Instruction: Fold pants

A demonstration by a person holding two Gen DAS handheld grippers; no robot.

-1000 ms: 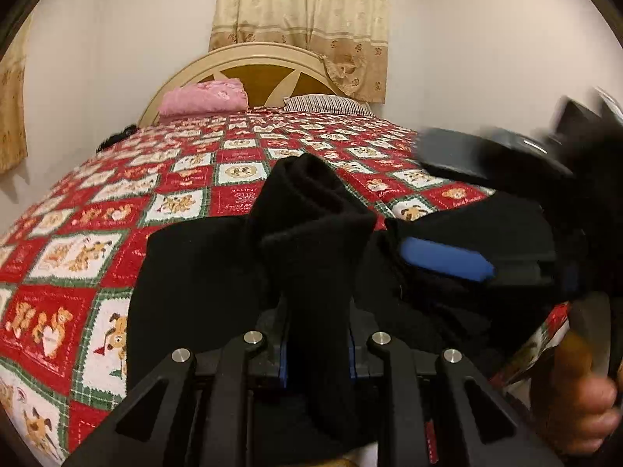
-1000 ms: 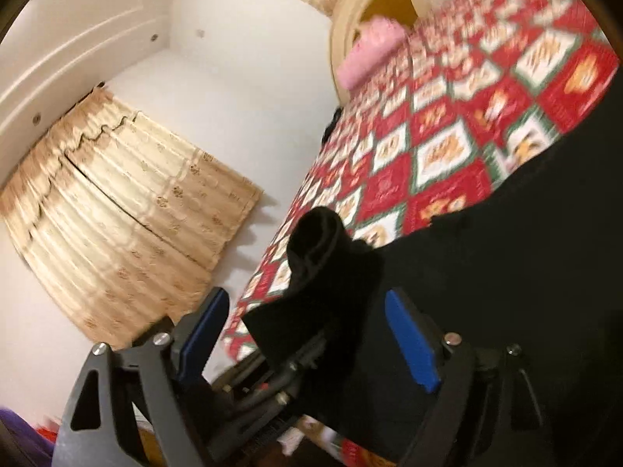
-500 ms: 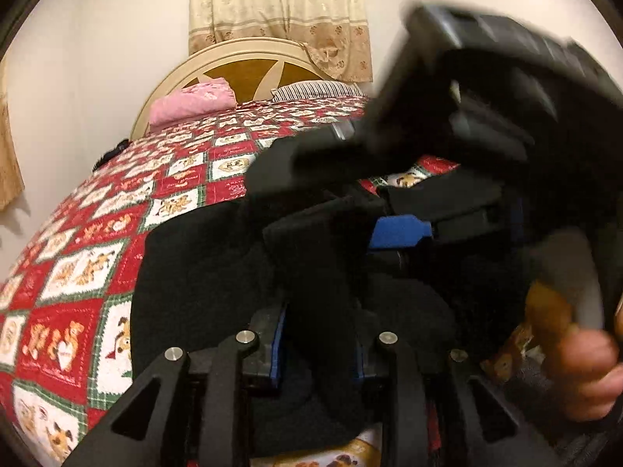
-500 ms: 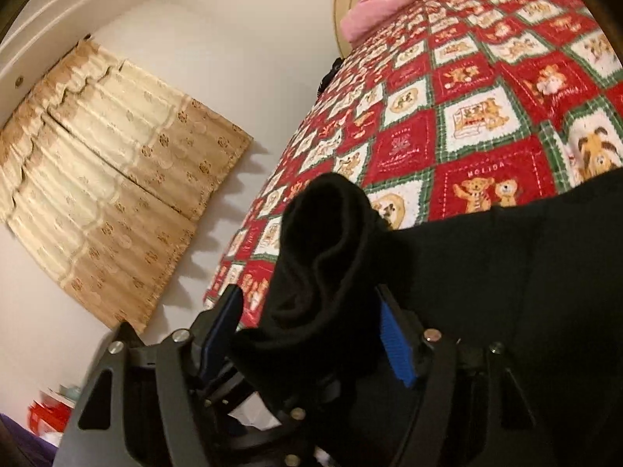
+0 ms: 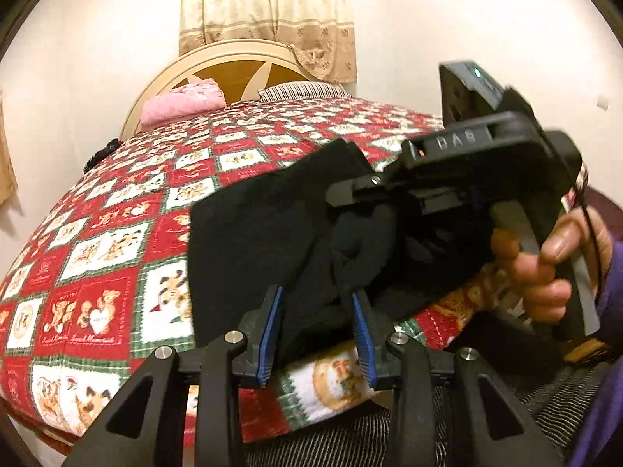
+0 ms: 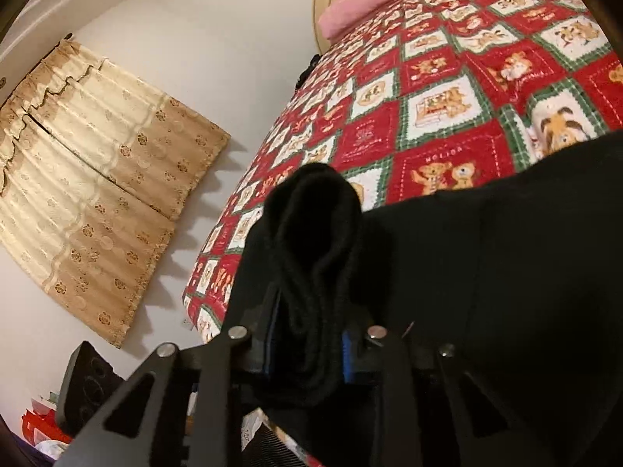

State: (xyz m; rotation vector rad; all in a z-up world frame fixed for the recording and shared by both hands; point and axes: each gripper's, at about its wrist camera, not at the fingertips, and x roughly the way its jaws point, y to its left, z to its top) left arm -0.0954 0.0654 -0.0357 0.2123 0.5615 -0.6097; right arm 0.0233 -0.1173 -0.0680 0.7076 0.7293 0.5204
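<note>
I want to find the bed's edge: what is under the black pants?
Under the black pants lies the red patchwork quilt; it shows all round them, but the part beneath is covered.

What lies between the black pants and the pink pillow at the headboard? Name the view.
Only bare bedspread separates the black pants from the pink pillow; the left wrist view shows it best.

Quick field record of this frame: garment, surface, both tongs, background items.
garment: black pants, bunched, near edge of the bed
surface: red-green patchwork bedspread
left tongs: jaws opening, pants fabric still between blue pads
right tongs: jaws closing on a bunched fold of the pants
right hand: grips the tool handle
background: pink pillow, striped pillow, headboard, curtain
</note>
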